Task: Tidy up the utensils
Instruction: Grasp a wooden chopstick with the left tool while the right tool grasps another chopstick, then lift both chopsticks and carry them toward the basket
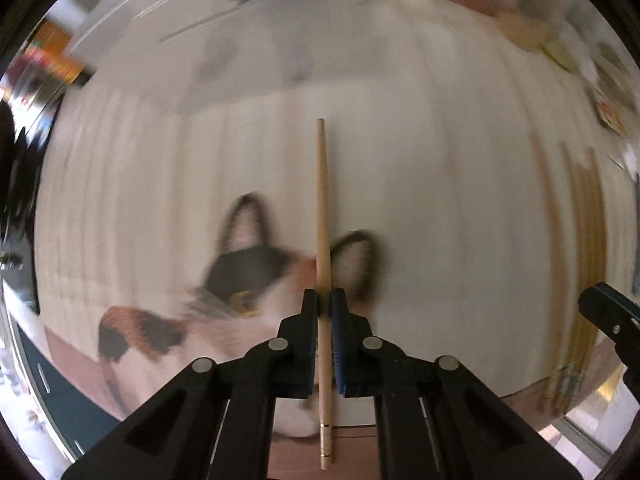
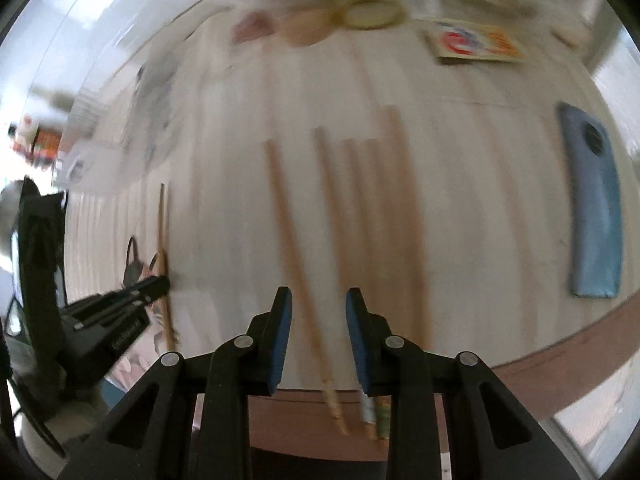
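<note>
My left gripper (image 1: 325, 300) is shut on a single wooden chopstick (image 1: 322, 216) that points forward along its fingers above the white table (image 1: 440, 200). It also shows in the right wrist view (image 2: 164, 248), held at the left by the left gripper (image 2: 158, 282). My right gripper (image 2: 318, 300) is open and empty, hovering over several loose wooden chopsticks (image 2: 360, 240) that lie side by side on the table, pointing away from me. One chopstick (image 2: 298, 264) runs between its fingers below. These chopsticks appear blurred at the right of the left wrist view (image 1: 584, 240).
A calico cat (image 1: 240, 280) sits under the left gripper at the table's near edge. A blue phone (image 2: 596, 208) lies at the right. A printed card (image 2: 476, 42), tape roll (image 2: 370, 14) and blurred items are at the far side. The table's brown edge (image 2: 560, 356) is near.
</note>
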Available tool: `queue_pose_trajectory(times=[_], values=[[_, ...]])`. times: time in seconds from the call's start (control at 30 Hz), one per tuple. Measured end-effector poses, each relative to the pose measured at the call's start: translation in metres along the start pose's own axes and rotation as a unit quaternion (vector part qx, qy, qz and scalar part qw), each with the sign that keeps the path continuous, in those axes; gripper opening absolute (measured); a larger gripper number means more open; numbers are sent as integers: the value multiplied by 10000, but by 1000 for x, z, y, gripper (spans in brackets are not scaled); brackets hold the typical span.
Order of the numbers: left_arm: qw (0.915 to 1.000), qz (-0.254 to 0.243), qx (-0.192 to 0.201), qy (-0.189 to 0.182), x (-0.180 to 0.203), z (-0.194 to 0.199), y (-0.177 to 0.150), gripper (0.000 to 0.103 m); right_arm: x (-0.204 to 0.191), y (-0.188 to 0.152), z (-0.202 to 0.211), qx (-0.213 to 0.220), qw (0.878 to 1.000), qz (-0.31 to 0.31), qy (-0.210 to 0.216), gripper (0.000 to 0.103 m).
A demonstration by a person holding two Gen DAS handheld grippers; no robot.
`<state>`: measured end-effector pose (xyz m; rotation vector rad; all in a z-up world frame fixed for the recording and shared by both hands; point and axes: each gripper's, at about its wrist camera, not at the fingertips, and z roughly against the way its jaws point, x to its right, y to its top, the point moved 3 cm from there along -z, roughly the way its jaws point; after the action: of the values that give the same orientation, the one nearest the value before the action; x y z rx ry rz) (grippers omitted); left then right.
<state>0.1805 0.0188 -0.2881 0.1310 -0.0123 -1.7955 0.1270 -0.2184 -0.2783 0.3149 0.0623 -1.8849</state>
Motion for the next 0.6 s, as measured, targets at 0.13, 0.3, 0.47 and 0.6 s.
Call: queue_pose_trajectory(times=[0.13, 0.3, 0.47, 0.6], values=[[9997, 228, -23, -38, -27, -2, -7, 5, -27, -4, -23, -174, 9976, 457, -480, 30], [9994, 280, 13, -224, -51, 0, -8, 5, -43, -13, -34, -190, 9906, 659, -1186, 8], [9990, 228, 74, -379, -68, 0, -17, 5, -62, -22, -36, -444, 9945, 372, -875, 7], [9987, 180, 64, -476, -71, 3, -21, 5, -77, -30, -37, -504, 9942, 282, -906, 7]])
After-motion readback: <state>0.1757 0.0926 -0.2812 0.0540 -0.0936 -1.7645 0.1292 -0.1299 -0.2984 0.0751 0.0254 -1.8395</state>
